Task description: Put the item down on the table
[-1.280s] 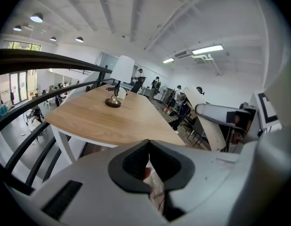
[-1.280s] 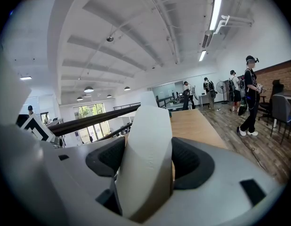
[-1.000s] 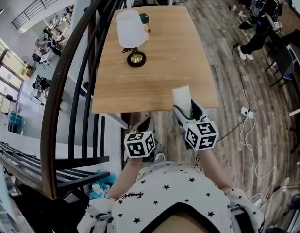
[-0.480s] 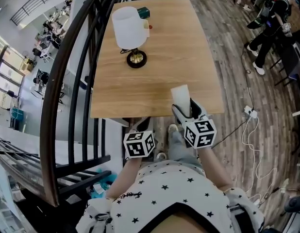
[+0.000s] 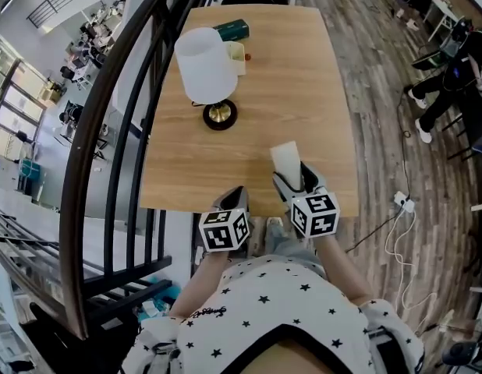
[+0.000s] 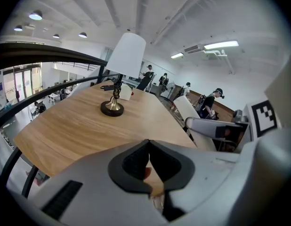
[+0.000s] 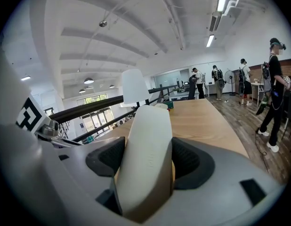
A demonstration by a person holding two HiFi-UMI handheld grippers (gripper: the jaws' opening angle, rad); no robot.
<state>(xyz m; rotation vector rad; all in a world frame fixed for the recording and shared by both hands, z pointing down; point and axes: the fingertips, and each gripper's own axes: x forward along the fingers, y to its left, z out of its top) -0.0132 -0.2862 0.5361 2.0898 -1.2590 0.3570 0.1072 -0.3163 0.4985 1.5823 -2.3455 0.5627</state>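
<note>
A pale cream, flat elongated item [image 5: 287, 159] [image 7: 148, 154] sticks forward out of my right gripper [image 5: 292, 179], whose jaws are shut on it over the near edge of the wooden table [image 5: 303, 92]. In the right gripper view the item fills the space between both dark pads. My left gripper [image 5: 232, 202] hangs at the table's near edge, left of the right one; its jaws [image 6: 149, 161] meet at the tips with nothing between them.
A lamp with a white shade [image 5: 203, 65] and a dark round base [image 5: 219, 115] stands at the table's left middle. A green box [image 5: 232, 29] and small things lie at the far end. A dark curved railing [image 5: 108, 131] runs along the left. People stand far right.
Both grippers have come forward toward the table; the right gripper with the cream item now reaches over the table's near edge. The lamp has not moved on the table.
</note>
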